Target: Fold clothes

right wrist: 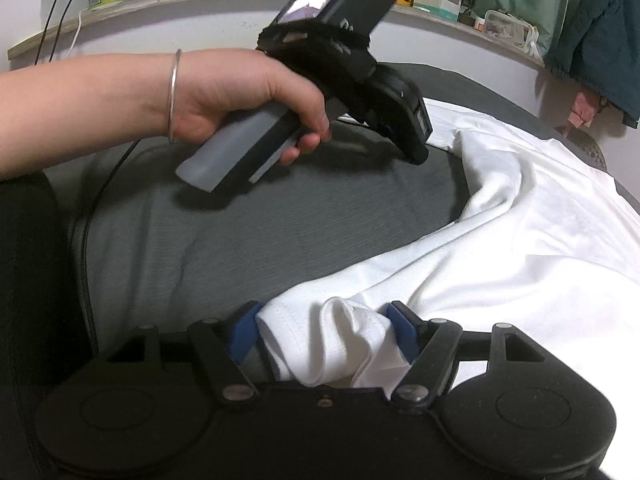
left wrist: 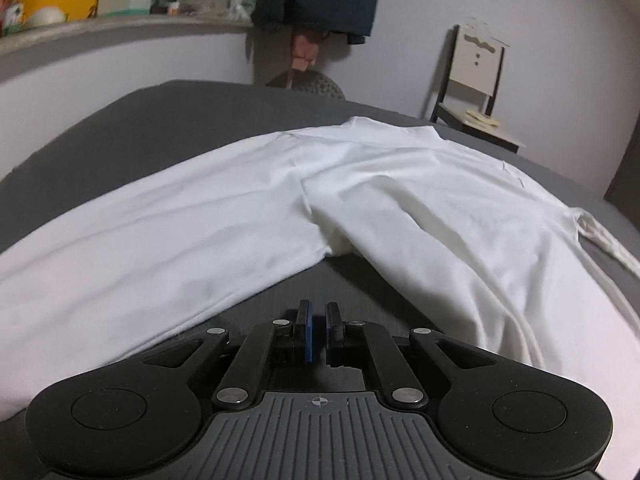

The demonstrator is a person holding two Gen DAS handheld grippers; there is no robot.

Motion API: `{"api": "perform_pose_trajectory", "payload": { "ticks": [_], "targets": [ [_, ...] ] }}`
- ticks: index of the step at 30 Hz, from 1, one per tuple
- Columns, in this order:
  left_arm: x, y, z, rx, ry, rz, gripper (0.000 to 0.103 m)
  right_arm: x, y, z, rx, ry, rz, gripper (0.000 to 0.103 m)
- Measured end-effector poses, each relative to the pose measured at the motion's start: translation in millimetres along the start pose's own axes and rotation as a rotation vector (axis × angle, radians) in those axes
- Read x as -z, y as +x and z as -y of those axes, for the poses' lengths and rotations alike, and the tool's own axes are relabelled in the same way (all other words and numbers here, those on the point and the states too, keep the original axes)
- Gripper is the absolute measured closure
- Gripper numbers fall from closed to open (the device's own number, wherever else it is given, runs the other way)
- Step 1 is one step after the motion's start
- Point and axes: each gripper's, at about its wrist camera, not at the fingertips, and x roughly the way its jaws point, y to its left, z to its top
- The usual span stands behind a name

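Surface: grey bed (left wrist: 140,128), cluttered shelf (left wrist: 120,26) along the wall beyond.
Garment: white T-shirt (left wrist: 400,200) spread just ahead of both grippers.
Left gripper (left wrist: 319,334): jaws pressed together, empty, over bare bedding just short of the shirt's edge.
Right gripper (right wrist: 324,338): jaws apart, bunched shirt fabric sitting between them.
Left hand (right wrist: 256,92): wrapped around the gripper handle, bangle (right wrist: 174,96) on the wrist.

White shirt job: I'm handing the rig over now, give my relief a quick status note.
Left gripper: shut, empty, over the grey bed cover near the shirt's edge.
Right gripper: open, a bunched fold of the white shirt between its pads, not pinched.
The shirt lies spread and wrinkled on the cover; no neat fold shows yet.
Left: probably regrip, smooth and fold it.
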Motion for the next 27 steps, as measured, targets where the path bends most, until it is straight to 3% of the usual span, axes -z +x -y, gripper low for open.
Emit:
{"api": "perform_pose_trajectory", "payload": {
  "ticks": [8, 14, 16, 17, 18, 21, 23, 25, 27],
  "targets": [
    [6, -8, 6, -0.007, 0.106, 0.004, 0.1, 0, -1, 0, -0.002, 0.004, 0.001, 0.034],
    [4, -8, 8, 0.001, 0.094, -0.001, 0.096, -1, 0, 0, -0.003, 0.004, 0.001, 0.034],
    [5, -10, 8, 0.039, 0.073, -0.004, 0.068, -1, 0, 0, -0.004, 0.004, 0.001, 0.034],
    [5, -8, 9, 0.079, 0.058, -0.003, 0.039, 0, 0, -1, -0.004, 0.003, 0.001, 0.034],
    [6, -8, 12, 0.105, 0.056, 0.0, 0.024, 0, 0, -1, -0.004, 0.003, 0.002, 0.034],
    [10, -6, 29, 0.07, 0.137, -0.003, 0.022, 0, 0, -1, -0.004, 0.002, 0.001, 0.034],
    [10, -8, 28, 0.073, 0.115, 0.001, 0.021, 0, 1, -1, -0.003, 0.002, 0.001, 0.034],
    [7, -11, 20, 0.114, 0.029, 0.007, 0.015, -1, 1, -1, -0.003, 0.002, 0.002, 0.034],
    [4, -12, 3, 0.185, -0.13, 0.032, 0.0, 0, 2, -1, -0.003, 0.002, 0.003, 0.033]
  ]
}}
